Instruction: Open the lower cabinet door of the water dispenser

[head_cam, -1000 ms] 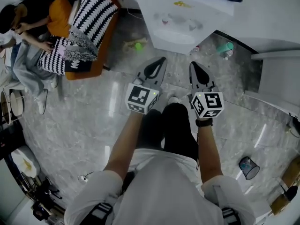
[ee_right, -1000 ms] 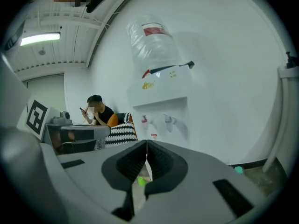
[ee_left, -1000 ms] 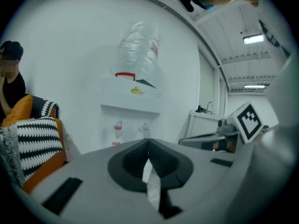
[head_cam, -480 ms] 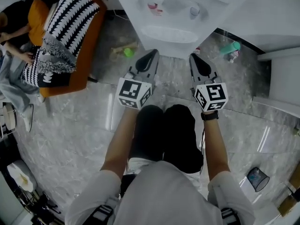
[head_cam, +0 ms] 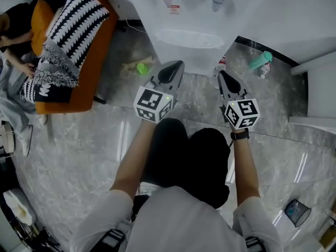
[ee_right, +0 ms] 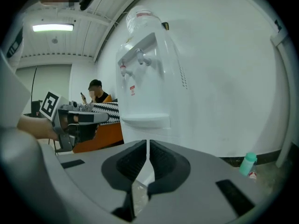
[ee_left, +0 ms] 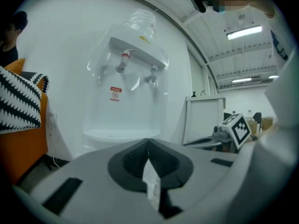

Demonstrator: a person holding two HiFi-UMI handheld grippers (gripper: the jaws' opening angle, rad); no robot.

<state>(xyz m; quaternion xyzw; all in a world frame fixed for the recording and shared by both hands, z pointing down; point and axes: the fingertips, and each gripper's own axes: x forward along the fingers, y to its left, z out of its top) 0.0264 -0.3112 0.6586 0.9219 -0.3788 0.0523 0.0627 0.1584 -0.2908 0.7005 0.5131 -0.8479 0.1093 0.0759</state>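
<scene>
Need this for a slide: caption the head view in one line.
Seen from above, a person points the shut left gripper and shut right gripper toward a white water dispenser.

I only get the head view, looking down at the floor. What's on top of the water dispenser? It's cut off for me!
Observer: The left gripper view shows a clear water bottle standing on top of the water dispenser.
Operator: Is my right hand-held gripper holding anything?
Observer: No. The right gripper view shows its jaws together, nothing between them.
Operator: And the left hand-held gripper?
Observer: Same: its own view shows jaws together, empty, with the dispenser ahead and not touched.
</scene>
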